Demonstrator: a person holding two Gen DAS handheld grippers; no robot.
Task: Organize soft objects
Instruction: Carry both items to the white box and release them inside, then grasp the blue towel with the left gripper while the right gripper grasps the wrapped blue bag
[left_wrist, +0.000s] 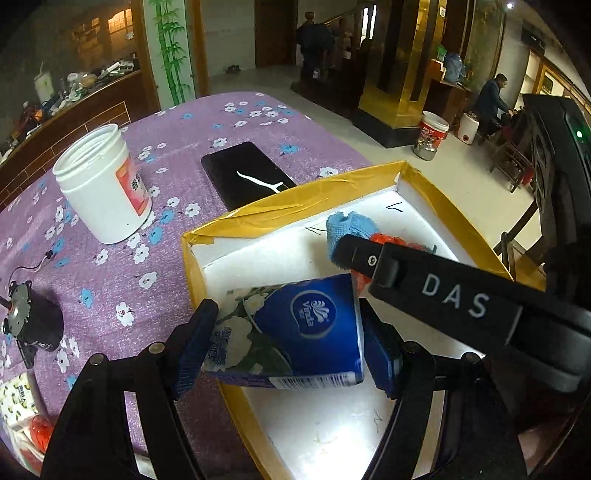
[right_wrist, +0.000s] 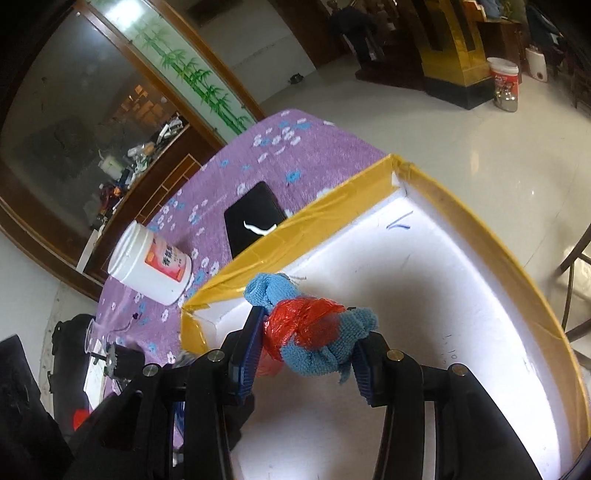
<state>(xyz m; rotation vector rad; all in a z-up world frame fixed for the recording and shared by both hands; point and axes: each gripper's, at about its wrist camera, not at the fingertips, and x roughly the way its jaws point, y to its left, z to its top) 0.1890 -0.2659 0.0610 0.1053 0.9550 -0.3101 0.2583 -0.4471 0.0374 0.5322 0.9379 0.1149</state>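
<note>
My left gripper is shut on a blue Vinda tissue pack and holds it over the near left corner of a white foam box with yellow tape rims. My right gripper is shut on a blue cloth wrapped in red plastic, held above the same box. In the left wrist view the right gripper's black finger crosses over the box, and the blue cloth shows at its tip.
On the purple flowered tablecloth stand an open white jar, a black phone and a small black motor. A tissue packet and a red item lie at the near left. A chair stands right of the box.
</note>
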